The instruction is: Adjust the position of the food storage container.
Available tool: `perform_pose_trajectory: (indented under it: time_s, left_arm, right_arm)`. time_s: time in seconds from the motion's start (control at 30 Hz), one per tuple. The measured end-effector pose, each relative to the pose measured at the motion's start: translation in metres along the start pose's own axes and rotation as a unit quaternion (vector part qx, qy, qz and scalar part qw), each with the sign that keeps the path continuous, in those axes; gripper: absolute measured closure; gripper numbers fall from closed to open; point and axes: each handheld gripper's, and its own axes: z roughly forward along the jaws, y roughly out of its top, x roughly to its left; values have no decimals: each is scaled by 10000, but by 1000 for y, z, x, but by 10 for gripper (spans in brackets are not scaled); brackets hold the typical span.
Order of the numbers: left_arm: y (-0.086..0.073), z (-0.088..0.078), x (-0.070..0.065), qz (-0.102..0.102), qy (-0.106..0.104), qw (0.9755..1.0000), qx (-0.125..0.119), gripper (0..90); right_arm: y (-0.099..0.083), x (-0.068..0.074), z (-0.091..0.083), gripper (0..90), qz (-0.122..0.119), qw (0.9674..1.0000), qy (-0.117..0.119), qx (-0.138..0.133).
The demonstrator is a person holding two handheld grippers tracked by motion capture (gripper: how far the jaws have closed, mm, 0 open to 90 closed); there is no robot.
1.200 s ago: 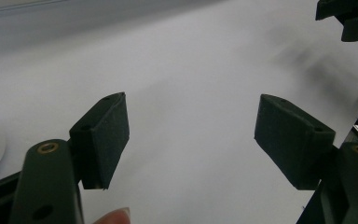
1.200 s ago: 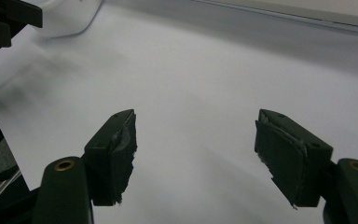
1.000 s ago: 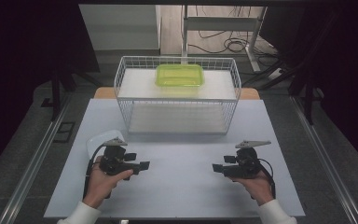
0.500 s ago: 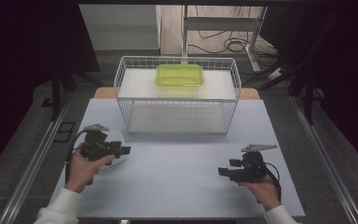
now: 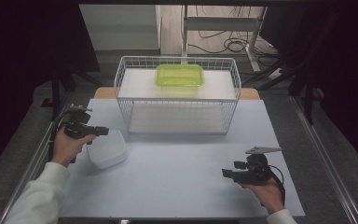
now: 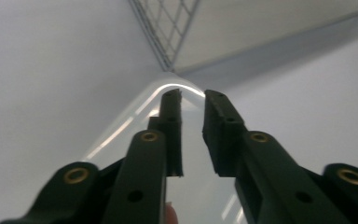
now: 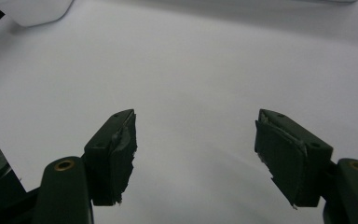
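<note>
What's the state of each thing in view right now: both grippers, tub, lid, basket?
left gripper: jaws have just been closing, now narrow, straddling the tub's rim; grip not clear
right gripper: open, holding nothing, over bare table
white tub: upright, lidless, on the table left of the basket
green lid: lying flat on top of the basket
wire basket: upright at the table's far edge

We find a wire basket (image 5: 177, 95) standing at the far middle of the table (image 5: 182, 186), with a lidded container (image 5: 180, 75) on the board across its top. Before the basket's left corner, near the table's left edge, lies a shallow tub (image 5: 107, 149) — the left gripper (image 5: 103, 131) sits at its left rim, jaws over it. The right gripper (image 5: 225, 173) rests well apart — near the table's front right, over bare surface.
</note>
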Motion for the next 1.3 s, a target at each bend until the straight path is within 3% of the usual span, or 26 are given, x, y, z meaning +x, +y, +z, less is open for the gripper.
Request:
perform_pose_trajectory:
  time_s: [0.23, 0.4, 0.53, 0.73, 0.97, 1.3]
  left_arm:
    - [10, 11, 20, -94, 234, 9995, 190, 891]
    - [12, 27, 33, -35, 469, 9979, 437, 896]
    - [15, 38, 38, 132, 671, 9961, 562, 897]
    - [15, 50, 44, 171, 579, 9952, 764, 897]
    - [10, 52, 34, 415, 458, 9942, 879, 898]
    - [-9, 49, 8, 510, 258, 9947, 850, 898]
  right_arm:
    - [-1, -1, 2, 292, -11, 10000, -13, 49]
    - [-1, -2, 3, 293, -5, 10000, -24, 89]
    - [-1, -3, 5, 292, -34, 9999, -25, 115]
    - [-1, -5, 5, 292, -30, 9999, -27, 145]
    - [-3, -6, 5, 292, 6, 9998, -19, 174]
    - [-3, -2, 4, 292, -19, 9999, -2, 147]
